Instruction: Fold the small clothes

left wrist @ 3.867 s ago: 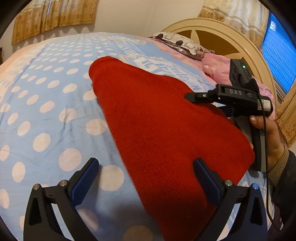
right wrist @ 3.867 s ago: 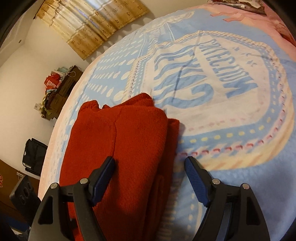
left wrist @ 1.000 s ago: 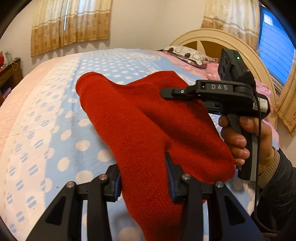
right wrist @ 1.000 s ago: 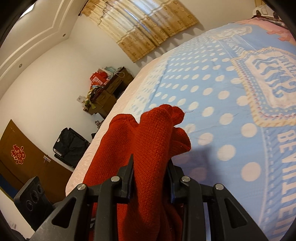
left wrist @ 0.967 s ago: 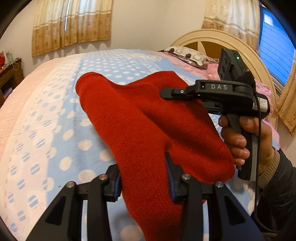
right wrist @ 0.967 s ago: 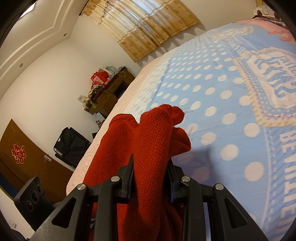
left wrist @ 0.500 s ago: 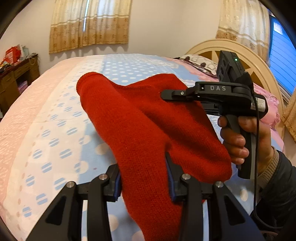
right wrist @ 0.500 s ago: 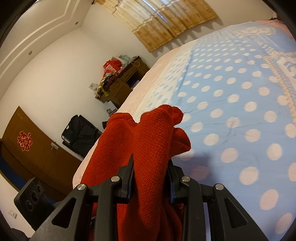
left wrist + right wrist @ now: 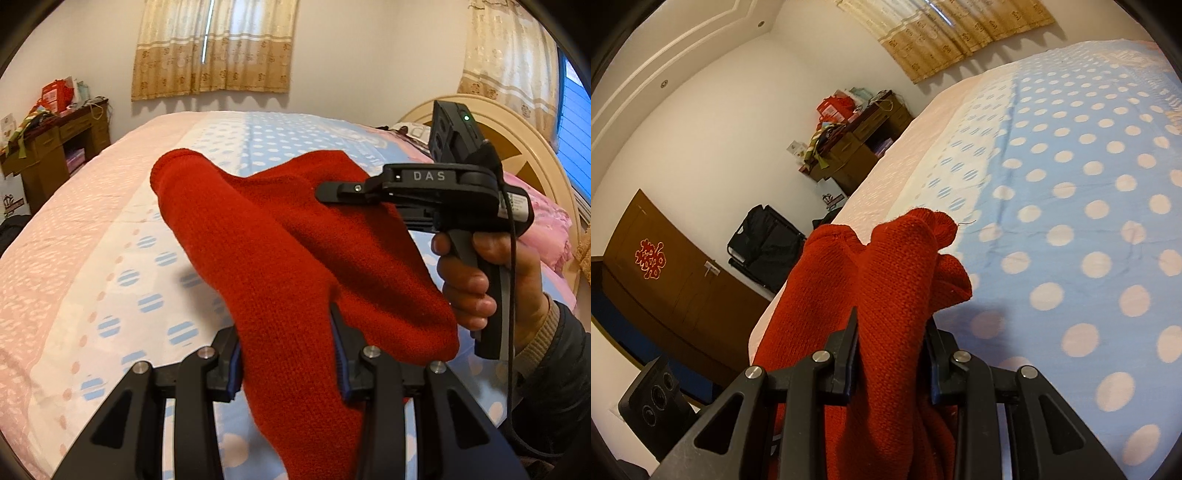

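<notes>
A folded red knit garment hangs in the air above the bed, gripped at two places. My left gripper is shut on its near edge, both blue pads pressing the thick fold. In the right wrist view my right gripper is shut on another bunched edge of the red knit garment. The left wrist view shows the right gripper from the side, held by a hand, its tips sunk into the cloth.
The bed carries a blue dotted and pink cover; the same bed fills the right wrist view. A cream headboard and pink pillow lie right. A cluttered wooden desk, black bag and brown cabinet stand beyond the bed's edge.
Both grippers have carried the lifted garment sideways toward the pink edge of the bed; the desk and wall have come further into view. Both grips are unchanged.
</notes>
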Tool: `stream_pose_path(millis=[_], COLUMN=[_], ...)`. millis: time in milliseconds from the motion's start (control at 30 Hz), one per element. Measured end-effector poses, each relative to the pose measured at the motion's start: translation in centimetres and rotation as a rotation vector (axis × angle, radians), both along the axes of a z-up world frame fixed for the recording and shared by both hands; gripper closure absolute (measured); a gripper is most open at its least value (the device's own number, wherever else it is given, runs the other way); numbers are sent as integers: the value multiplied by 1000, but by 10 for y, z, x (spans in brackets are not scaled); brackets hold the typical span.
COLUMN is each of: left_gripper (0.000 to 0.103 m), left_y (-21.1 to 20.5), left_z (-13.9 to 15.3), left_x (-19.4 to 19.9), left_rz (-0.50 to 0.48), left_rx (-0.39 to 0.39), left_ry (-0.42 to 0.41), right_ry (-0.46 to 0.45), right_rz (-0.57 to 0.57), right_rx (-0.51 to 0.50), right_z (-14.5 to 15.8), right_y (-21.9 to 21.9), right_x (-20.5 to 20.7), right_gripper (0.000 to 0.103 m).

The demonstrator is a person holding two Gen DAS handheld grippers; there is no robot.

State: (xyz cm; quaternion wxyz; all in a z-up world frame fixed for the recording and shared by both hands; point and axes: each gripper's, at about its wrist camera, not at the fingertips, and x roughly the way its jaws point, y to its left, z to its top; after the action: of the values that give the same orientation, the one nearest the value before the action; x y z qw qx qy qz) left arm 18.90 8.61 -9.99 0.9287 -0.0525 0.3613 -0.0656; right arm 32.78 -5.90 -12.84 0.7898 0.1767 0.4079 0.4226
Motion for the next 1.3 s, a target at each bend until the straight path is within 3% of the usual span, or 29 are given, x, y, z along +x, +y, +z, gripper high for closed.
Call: stream_pose_path(millis=[467,1300], left_gripper=[63,63], left_y=[32,59], left_z=[-9,-27], left_x=[-8,-19], left_rz=[103,189], left_rx=[23,-13], left_ry=[12,36], right_ry=[24,65], right_rz=[108,220], right_rx=[-13,-84], right_z=[-9,-28], right_y=[69,146], right_x=[0,7], right_gripper=[74,74])
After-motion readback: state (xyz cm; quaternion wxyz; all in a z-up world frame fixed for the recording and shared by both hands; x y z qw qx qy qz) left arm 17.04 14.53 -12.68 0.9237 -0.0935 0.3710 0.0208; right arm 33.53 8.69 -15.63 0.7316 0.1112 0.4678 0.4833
